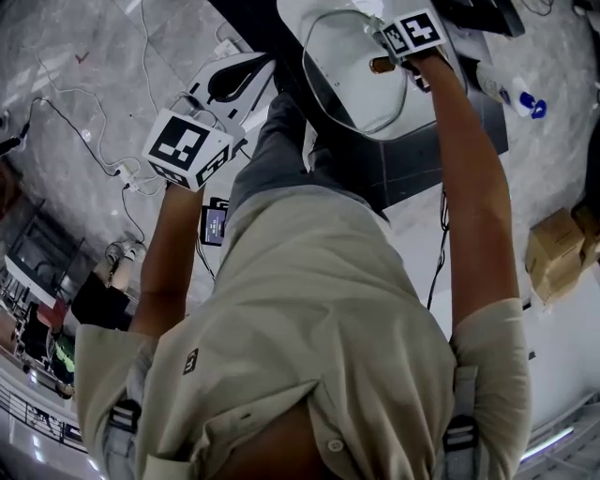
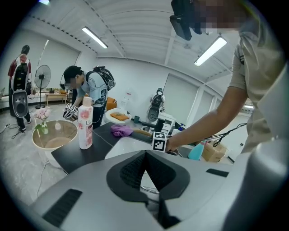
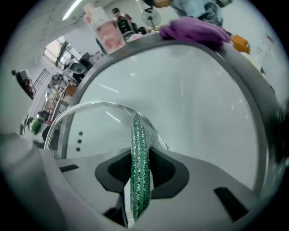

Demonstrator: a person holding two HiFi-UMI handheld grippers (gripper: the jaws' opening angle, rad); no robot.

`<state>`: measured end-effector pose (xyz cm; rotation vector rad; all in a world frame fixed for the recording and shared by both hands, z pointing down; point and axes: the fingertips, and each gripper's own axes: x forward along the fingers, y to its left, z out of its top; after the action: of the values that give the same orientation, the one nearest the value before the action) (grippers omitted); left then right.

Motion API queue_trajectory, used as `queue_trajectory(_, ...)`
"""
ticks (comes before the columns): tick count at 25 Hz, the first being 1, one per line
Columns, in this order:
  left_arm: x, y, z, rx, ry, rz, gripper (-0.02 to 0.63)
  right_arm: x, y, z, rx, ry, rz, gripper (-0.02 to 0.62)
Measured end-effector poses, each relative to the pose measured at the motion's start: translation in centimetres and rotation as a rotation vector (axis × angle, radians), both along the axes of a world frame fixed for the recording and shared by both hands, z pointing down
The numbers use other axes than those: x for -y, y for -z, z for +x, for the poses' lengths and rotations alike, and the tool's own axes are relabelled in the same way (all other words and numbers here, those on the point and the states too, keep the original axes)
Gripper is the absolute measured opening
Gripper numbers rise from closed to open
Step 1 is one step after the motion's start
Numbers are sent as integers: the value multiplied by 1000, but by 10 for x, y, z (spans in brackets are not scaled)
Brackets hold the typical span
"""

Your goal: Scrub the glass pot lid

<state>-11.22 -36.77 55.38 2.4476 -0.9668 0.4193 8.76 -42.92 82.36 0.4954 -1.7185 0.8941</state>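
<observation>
The glass pot lid (image 1: 349, 86) stands tilted over the white sink (image 1: 305, 21); its clear curved rim (image 3: 97, 104) arcs just ahead of my right jaws. My right gripper (image 1: 382, 49) (image 3: 140, 151) is shut on a green scrubbing sponge (image 3: 138, 173), which stands on edge between the pads against the lid. My left gripper (image 1: 269, 67) (image 2: 145, 156) is at the lid's left edge. Its black pads meet at the tips, and a thin rim line shows between them, so it looks shut on the lid's rim. The right gripper's marker cube (image 2: 159, 141) shows ahead of it.
A pink bottle (image 2: 85, 124) (image 3: 110, 36) and a purple cloth (image 2: 121, 131) (image 3: 194, 29) lie on the black counter (image 2: 86, 153) beside the sink. A blue spray bottle (image 1: 517, 97) is at the right, with cardboard boxes (image 1: 558, 248) and cables (image 1: 84, 131) on the floor. Other people (image 2: 86, 90) stand behind.
</observation>
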Motion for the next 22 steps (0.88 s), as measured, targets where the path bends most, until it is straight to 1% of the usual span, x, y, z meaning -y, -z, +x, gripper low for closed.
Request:
queue_trajectory(2,0,0,2,-1,-6,0,12,-19,-16,41,-19,-133,-83,89)
queue_trajectory(3,1,0,4,-2,-9,2,12,-31,-19,58,-29,-171,-117,89)
queue_trajectory(4,1,1,7,-4,-13,4,14,-45,-20,72,-40,-186,-140,87)
queue_trajectory(6,2,2,10,-5,-18,10,12,-69,-15,86,-55,-151,-138,89)
queue_trajectory(9,3,3,12,2,-20,14,12,-95,-1,78,-53,-78,-78,89)
queue_trajectory(12,6,10,15,9,-25,29,12,-110,14,65,-81,-21,-33,92)
queue_trajectory(14,7,16,18,10,-28,45,12,-116,24,58,-81,-28,-20,94)
queue_trajectory(17,8,26,21,12,-29,68,12,-121,39,46,-44,-53,-1,94)
queue_trajectory(22,0,40,27,24,-39,91,13,-136,57,27,-11,0,25,94)
